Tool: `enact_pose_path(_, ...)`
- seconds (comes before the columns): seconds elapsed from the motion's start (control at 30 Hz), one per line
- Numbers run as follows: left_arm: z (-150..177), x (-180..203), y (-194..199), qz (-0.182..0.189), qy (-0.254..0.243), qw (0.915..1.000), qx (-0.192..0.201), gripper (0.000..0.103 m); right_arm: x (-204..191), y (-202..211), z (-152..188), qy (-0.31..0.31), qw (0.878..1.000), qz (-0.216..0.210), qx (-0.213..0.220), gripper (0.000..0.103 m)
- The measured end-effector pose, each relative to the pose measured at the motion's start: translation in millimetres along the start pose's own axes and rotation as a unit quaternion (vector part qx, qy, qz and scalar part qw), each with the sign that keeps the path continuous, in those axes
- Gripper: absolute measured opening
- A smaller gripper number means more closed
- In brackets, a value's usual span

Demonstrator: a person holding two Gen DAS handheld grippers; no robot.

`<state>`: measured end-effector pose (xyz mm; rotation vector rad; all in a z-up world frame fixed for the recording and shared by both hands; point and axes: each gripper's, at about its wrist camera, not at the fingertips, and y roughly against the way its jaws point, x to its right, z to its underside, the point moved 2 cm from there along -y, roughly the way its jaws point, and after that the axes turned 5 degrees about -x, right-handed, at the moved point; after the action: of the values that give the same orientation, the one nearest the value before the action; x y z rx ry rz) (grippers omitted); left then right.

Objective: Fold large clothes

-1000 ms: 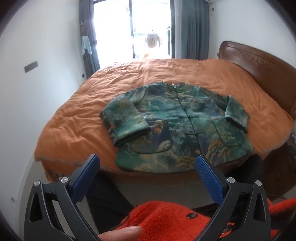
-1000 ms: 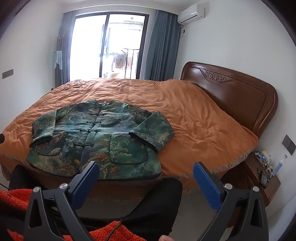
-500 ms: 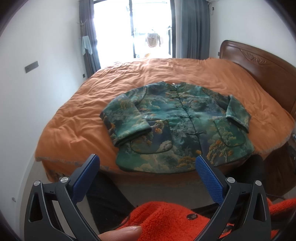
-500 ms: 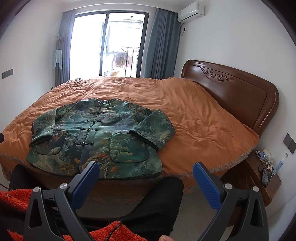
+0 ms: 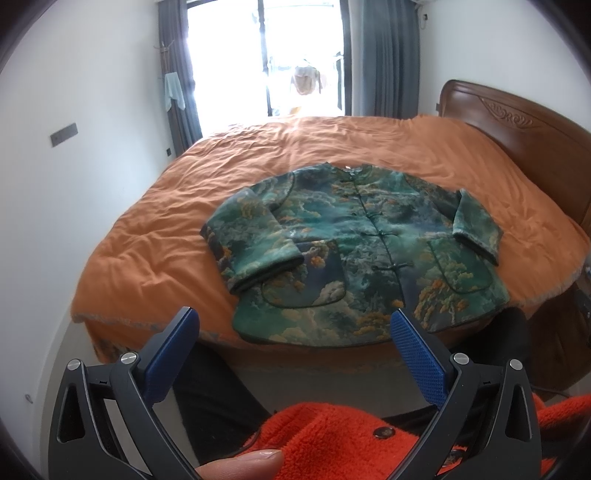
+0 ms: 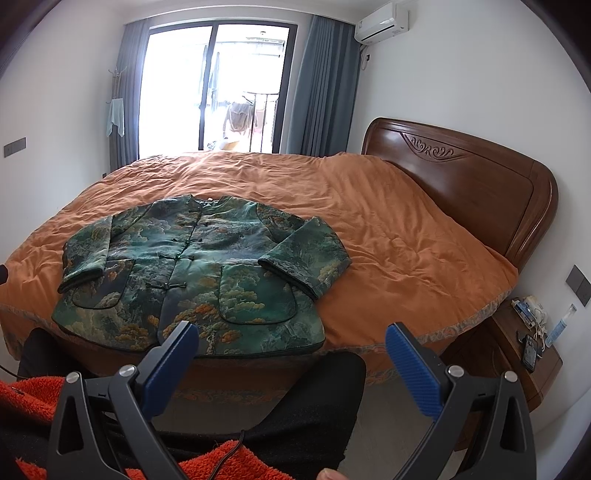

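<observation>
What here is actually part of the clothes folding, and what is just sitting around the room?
Part of the job:
- green patterned jacket, spread flat
- orange bed cover under it
- left gripper, open, short of the bed
- right gripper, open, short of the bed

Just lying about:
- phone on the bedside table
- air conditioner
- wooden headboard

The person wears an orange fleece top (image 5: 332, 439) with a dark button (image 5: 384, 431) and black trousers (image 6: 314, 406).

You get no readable text here: air conditioner (image 6: 382, 21) shows no legible brand, phone (image 6: 530, 353) screen too small to read, jacket (image 5: 364, 254) carries pattern only.
</observation>
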<state>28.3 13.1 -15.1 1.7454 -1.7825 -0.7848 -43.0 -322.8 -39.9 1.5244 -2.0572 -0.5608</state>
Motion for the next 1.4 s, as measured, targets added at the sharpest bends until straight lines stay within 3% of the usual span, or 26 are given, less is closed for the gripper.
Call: enact_pose_path(1.4,1.2,-4.1,9.5,-0.008,-0.002,0.9999,0.007,0.103,-3.8,-3.8,-3.5,0.005,1.000,-0.007,-0.002,0.103)
